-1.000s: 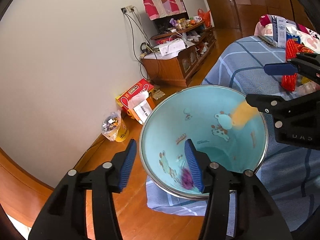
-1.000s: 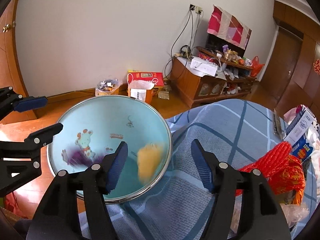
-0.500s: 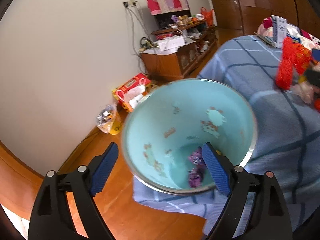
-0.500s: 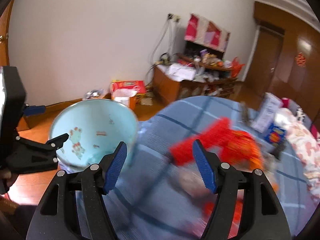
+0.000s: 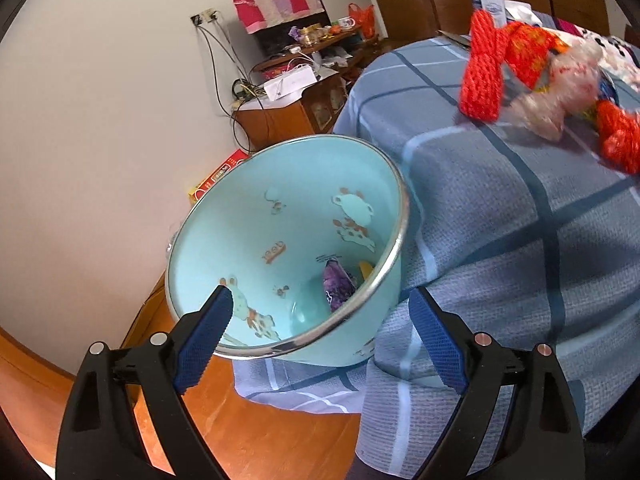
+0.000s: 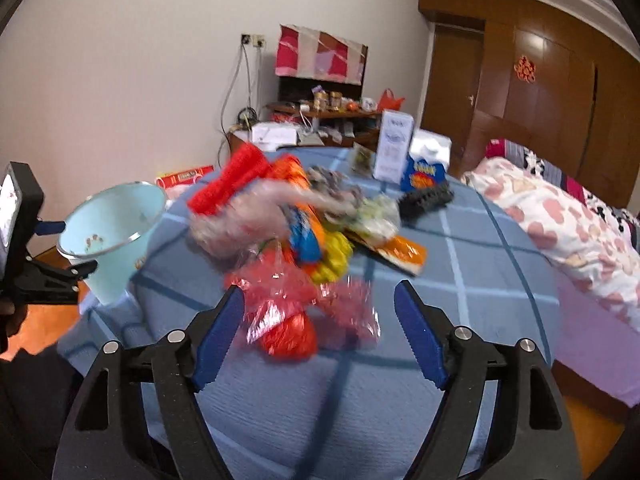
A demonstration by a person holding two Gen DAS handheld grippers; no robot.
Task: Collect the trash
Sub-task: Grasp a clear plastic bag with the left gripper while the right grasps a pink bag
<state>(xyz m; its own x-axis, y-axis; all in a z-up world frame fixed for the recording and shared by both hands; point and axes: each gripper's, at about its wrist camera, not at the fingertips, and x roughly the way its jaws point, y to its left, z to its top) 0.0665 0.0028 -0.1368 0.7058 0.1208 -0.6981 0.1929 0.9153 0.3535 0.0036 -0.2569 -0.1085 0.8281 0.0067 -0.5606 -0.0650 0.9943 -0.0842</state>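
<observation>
Your right gripper (image 6: 320, 328), jaws wide and empty, points at the red wrapper (image 6: 288, 330) lying just ahead at lower centre on the worktop (image 6: 480, 272), while your left gripper (image 5: 320, 336), also wide, faces the bucket (image 5: 256, 256).

Glossy pale-blue enamel bucket (image 5: 280, 240) with shiny metal rim; matt woven blue checked tablecloth (image 6: 460, 264); crinkly glossy red plastic wrapper (image 6: 288, 320) between the right fingers' ribbed blue pads (image 6: 418, 334)
</observation>
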